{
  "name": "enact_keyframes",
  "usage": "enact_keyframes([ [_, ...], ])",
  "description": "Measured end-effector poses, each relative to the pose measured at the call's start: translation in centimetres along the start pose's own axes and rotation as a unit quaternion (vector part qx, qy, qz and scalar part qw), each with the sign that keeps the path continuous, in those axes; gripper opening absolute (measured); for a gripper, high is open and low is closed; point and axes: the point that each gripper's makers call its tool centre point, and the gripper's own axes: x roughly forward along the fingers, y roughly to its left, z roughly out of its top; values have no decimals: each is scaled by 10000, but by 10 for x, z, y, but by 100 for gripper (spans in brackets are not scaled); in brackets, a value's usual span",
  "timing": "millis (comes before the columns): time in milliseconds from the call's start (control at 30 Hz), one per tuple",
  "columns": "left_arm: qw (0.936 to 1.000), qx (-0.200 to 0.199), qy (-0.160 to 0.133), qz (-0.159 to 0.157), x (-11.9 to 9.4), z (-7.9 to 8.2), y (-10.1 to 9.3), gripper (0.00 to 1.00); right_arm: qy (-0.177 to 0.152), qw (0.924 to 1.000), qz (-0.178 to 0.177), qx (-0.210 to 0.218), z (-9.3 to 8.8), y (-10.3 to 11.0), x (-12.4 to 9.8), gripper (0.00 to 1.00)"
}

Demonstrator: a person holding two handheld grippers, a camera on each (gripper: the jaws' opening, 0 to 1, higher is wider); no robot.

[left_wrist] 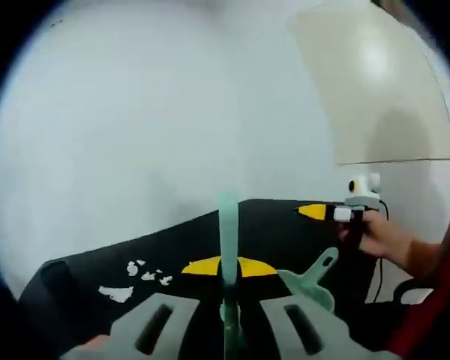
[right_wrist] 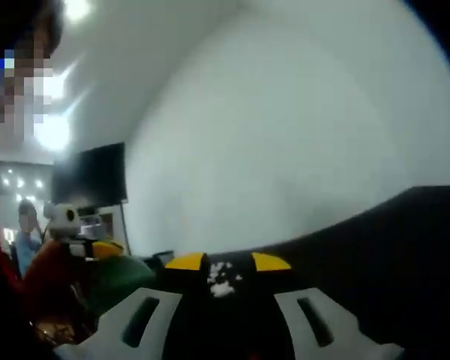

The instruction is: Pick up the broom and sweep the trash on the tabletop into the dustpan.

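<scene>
On the left of the left gripper view, scraps of white trash (left_wrist: 131, 279) lie scattered on the black bench (left_wrist: 285, 225), near its front edge. Just right of them, the left gripper (left_wrist: 230, 319) has its jaws closed on the pale green broom handle (left_wrist: 228, 247), which stands upright between them; holding it upright likely keeps the bristles, which are out of sight below, pointed down at the bench for sweeping. Behind the handle sits a yellow shape (left_wrist: 229, 266) whose nature I cannot tell. Right of that, the green dustpan (left_wrist: 311, 281) rests on the bench with its handle angled up and away, well apart from the scraps, so the trash would have to be pushed toward it or the pan brought closer. Farther right, a hand (left_wrist: 382, 236) holds the other gripper above the bench, beside a tilted pale board (left_wrist: 375, 82) against the wall.

In the right gripper view, the left gripper (right_wrist: 79, 232) shows at the left edge. The right gripper (right_wrist: 229, 307) has its jaws spread wide with nothing between them, seemingly free to take the dustpan. The white scraps (right_wrist: 221, 279) lie straight ahead between its yellow tips.
</scene>
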Motion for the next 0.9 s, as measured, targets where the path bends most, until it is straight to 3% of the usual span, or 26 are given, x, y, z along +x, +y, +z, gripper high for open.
enact_keyframes([
  [200, 10000, -29, 32, -13, -11, 17, 16, 4, 2, 10000, -16, 25, -1, -1, 1, 24],
  [267, 9998, -77, 183, -59, -15, 18, 21, 4, 7, 10000, -19, 12, -1, -1, 1, 24],
  [400, 9979, -244, 582, -108, -24, 9, 36, 4, 13, 10000, -16, 26, -2, -1, 0, 24],
  [467, 9964, -291, 793, -115, -26, -6, 41, 4, 18, 10000, -10, 16, -2, -1, 1, 24],
  [533, 9962, -339, 793, -137, -25, -16, 47, 4, 32, 10000, -13, -4, -3, -2, 2, 24],
  [600, 9961, -758, 363, -251, -23, -11, 47, 5, 38, 10000, -9, -15, -3, -2, 2, 24],
  [667, 9907, -1277, -158, -453, -25, -1, 47, 6, 37, 10000, -5, -18, -3, -2, 1, 24],
  [700, 9903, -1302, -161, -453, -26, -3, 49, 6, 42, 10000, -4, -13, -3, -2, 1, 24],
  [800, 9965, -732, -396, -119, -30, -1, 59, 5, 43, 10000, -7, -6, -3, -2, 1, 24],
  [900, 9938, -843, -621, -383, -30, 3, 50, 5, 68, 10000, 0, -17, -4, -1, 1, 24],
])
